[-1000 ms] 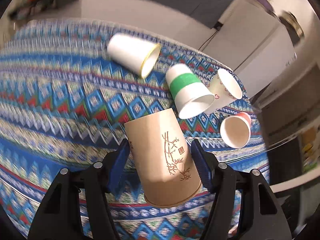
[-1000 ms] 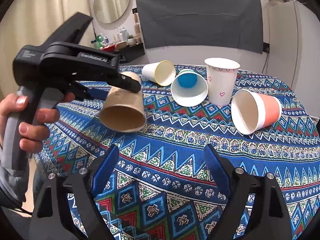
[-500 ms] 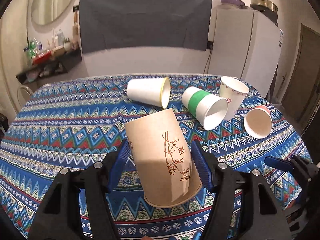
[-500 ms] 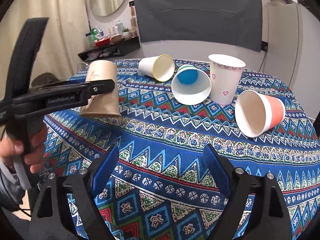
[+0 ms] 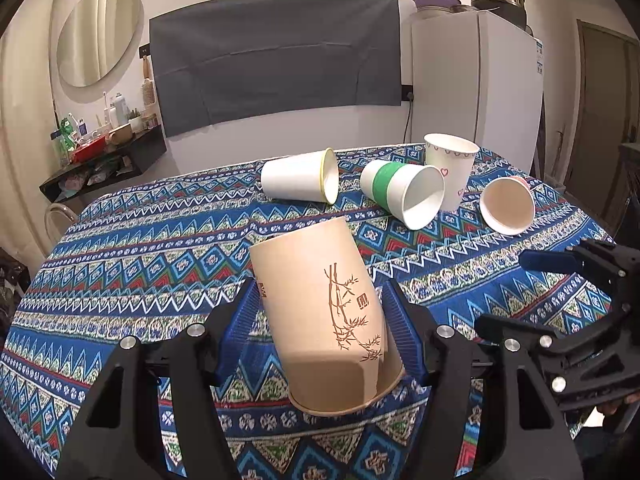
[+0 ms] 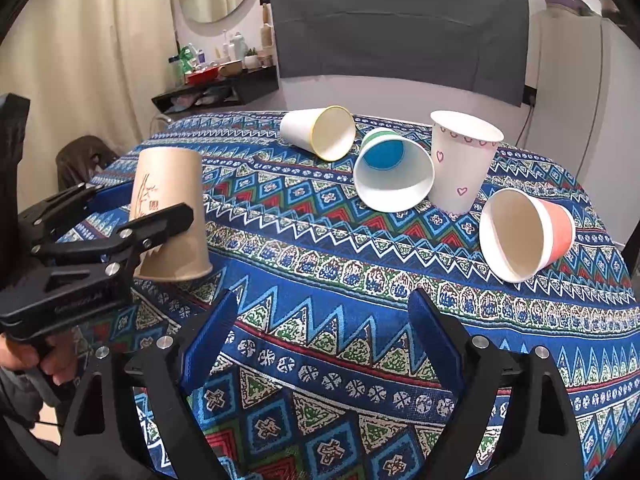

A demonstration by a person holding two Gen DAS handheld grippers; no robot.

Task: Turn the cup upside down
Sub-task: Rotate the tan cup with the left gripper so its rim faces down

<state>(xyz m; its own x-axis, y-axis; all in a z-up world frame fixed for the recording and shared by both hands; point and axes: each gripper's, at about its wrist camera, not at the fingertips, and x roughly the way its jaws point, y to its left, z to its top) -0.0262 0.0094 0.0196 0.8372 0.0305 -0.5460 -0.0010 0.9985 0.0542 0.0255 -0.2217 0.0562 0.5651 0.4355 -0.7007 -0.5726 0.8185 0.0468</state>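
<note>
My left gripper [image 5: 320, 320] is shut on a brown paper cup with a bamboo print [image 5: 320, 312]. The cup is upside down, mouth toward the tablecloth, slightly tilted, at or just above the cloth near the front left edge. It also shows in the right wrist view [image 6: 172, 216], with the left gripper [image 6: 132, 236] clamped on its sides. My right gripper [image 6: 320, 340] is open and empty over the front of the table; it also shows in the left wrist view [image 5: 560, 300].
On the patterned tablecloth [image 6: 320, 264] farther back are a white cup with a yellow rim on its side [image 6: 316, 130], a green-banded cup on its side [image 6: 392, 176], an upright heart cup [image 6: 460, 160] and a pink cup on its side [image 6: 528, 234]. A fridge [image 5: 476, 80] stands behind.
The left gripper has turned the brown cup from lying sideways to mouth-down and lowered it toward the cloth. The right gripper has stayed open and nearly still.
</note>
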